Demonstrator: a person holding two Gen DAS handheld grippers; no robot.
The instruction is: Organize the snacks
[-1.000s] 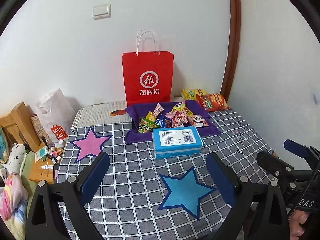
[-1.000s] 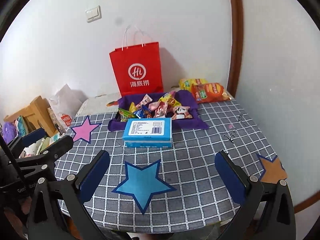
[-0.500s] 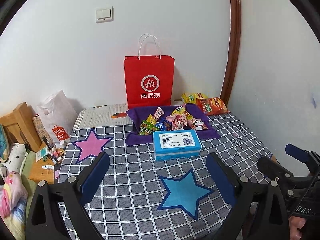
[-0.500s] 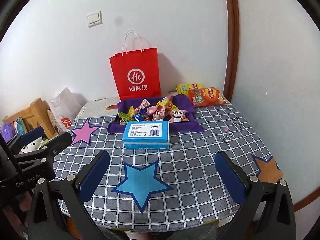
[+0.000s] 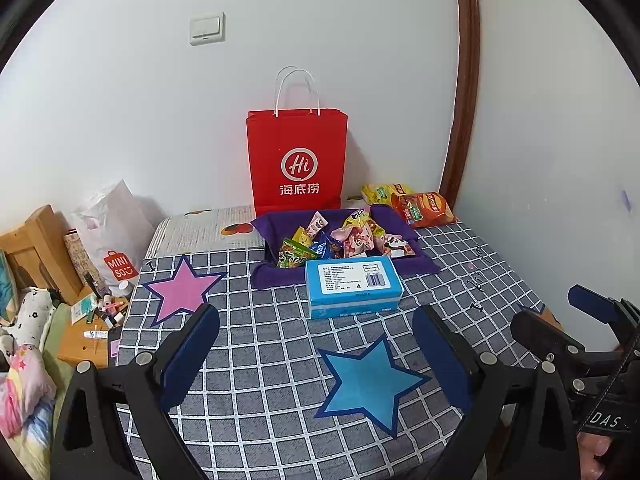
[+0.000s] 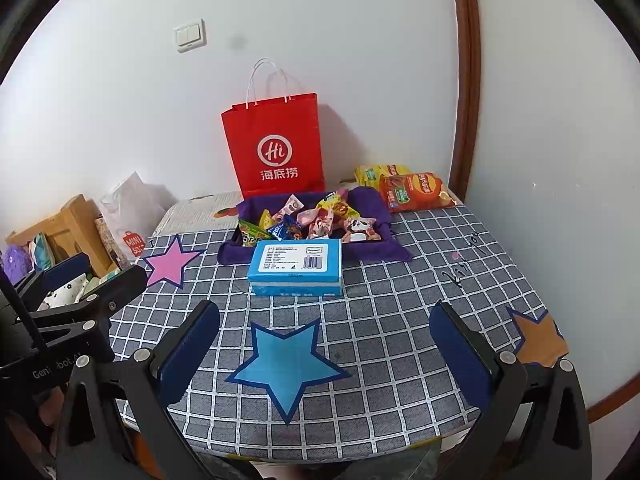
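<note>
Snacks [image 5: 344, 236]: I see a heap of small wrapped packets lying in the purple tray [image 5: 416, 266], toward the counter's far edge, about midway along it.
Purple tray: soft cloth sides; its near edge touches the blue box.
Blue box [image 5: 353, 286]: flat carton with a white label on top, sitting on the counter [image 5: 260, 360] just in front of the tray, between the tray and the blue star.
Chip bags [image 5: 424, 208]: an orange bag and a yellow one behind it, at the far right corner of the counter, just right of the tray.
Red bag [image 5: 297, 160]: paper carrier with white handles, standing upright against the wall behind the tray.
Counter: covered in a grey checked cloth.
Blue star [image 5: 370, 384]: flat on the cloth near the front edge, centre.
Pink star [image 5: 182, 290]: flat on the cloth toward the left edge.
Orange star [image 6: 538, 338]: flat at the right edge, seen from my right camera.
Left tool [image 5: 316, 354]: fingers spread wide with nothing between them, hovering over the front edge, well short of the box.
Right tool [image 6: 324, 350]: fingers likewise spread wide and holding nothing, above the front edge with the blue star between its pads.
White plastic bag [image 5: 114, 236]: off the counter's left side.
</note>
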